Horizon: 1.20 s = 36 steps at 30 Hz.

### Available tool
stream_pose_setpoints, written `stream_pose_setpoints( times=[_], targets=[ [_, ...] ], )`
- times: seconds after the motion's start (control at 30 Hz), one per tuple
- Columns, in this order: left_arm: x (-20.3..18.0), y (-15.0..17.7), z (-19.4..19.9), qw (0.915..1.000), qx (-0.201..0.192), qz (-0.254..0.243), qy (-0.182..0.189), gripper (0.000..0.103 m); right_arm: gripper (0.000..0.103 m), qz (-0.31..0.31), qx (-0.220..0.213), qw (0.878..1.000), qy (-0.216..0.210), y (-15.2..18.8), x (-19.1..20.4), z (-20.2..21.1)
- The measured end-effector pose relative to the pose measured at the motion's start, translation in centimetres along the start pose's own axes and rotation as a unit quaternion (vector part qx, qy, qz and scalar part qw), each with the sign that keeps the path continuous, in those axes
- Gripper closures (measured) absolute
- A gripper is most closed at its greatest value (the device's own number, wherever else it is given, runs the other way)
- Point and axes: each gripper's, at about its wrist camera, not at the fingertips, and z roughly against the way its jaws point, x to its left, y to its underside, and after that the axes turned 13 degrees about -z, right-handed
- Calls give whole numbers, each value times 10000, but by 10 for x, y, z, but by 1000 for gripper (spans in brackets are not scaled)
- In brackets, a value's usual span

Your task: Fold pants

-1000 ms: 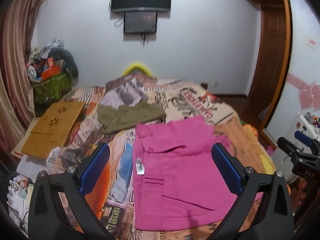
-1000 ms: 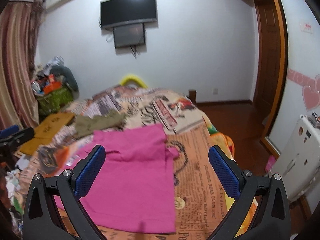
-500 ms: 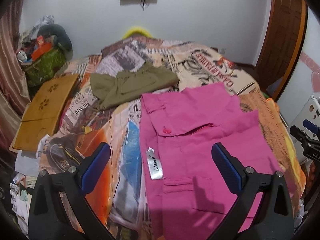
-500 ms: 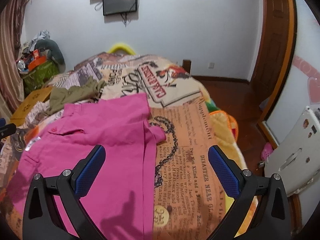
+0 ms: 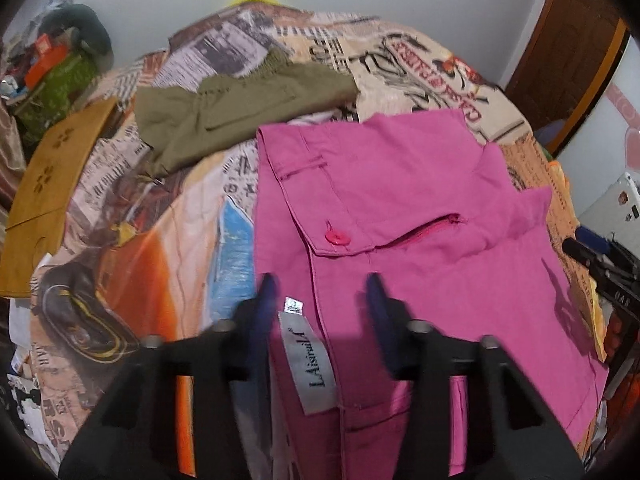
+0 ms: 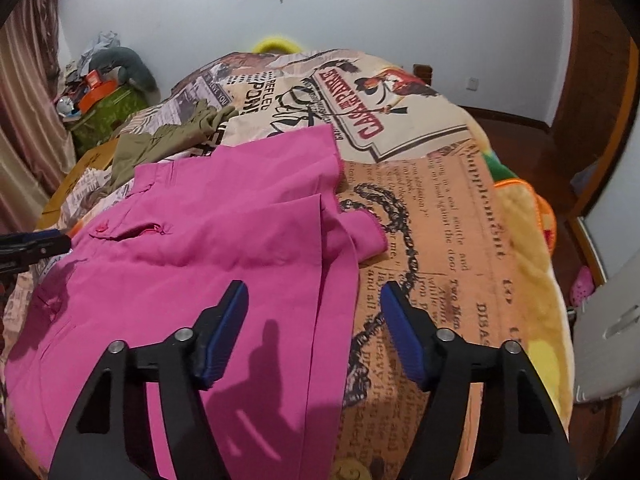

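Pink pants (image 5: 420, 208) lie flat on the bed (image 6: 440, 208), both grippers parted and empty: left gripper (image 5: 320, 286) straddles the 9 o'clock waistband, right gripper (image 6: 314, 300) the 3 o'clock edge; pinch every layer before lifting.

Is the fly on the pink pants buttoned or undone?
Partly fastened, apparently. On the pink pants, the button sits through its buttonhole, but the zipper gapes beside it.
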Motion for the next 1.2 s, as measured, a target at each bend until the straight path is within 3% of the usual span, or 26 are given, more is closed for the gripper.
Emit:
stream_pose_setpoints(
  times=[0.07,0.13,0.3,0.53,0.6,0.7,0.9,1.07,1.2],
  targets=[
    [0,0,-5,9999,64,-28,85,70,43,16,13,10000,-8,-3,-2,-4],
    [1,-1,-10,9998,124,-20,165,71,52,27,65,10000,-65,-5,-3,-8],
    [3,2,-17,9990,218,40,381,71,59,-46,406,9987,-304,-8,-7,-25],
    [8,4,-22,9964,254,273,762,72,60,94,889,9950,-442,-3,-3,-51],
    [6,3,-21,9962,221,242,810,80,62,193,873,9951,-427,-2,-1,-51],
    [3,1,-21,9976,180,145,656,96,73,313,845,9954,-326,-2,0,-51],
    [2,2,-21,9997,121,-34,217,98,92,342,848,9952,-358,-2,-1,-51],
    [-2,3,-21,9995,119,-281,-30,98,97,781,782,9938,-116,3,12,-48],
    [-3,6,-29,9995,147,-277,-78,98,97,743,784,9941,-35,6,10,-45]
  ],
)
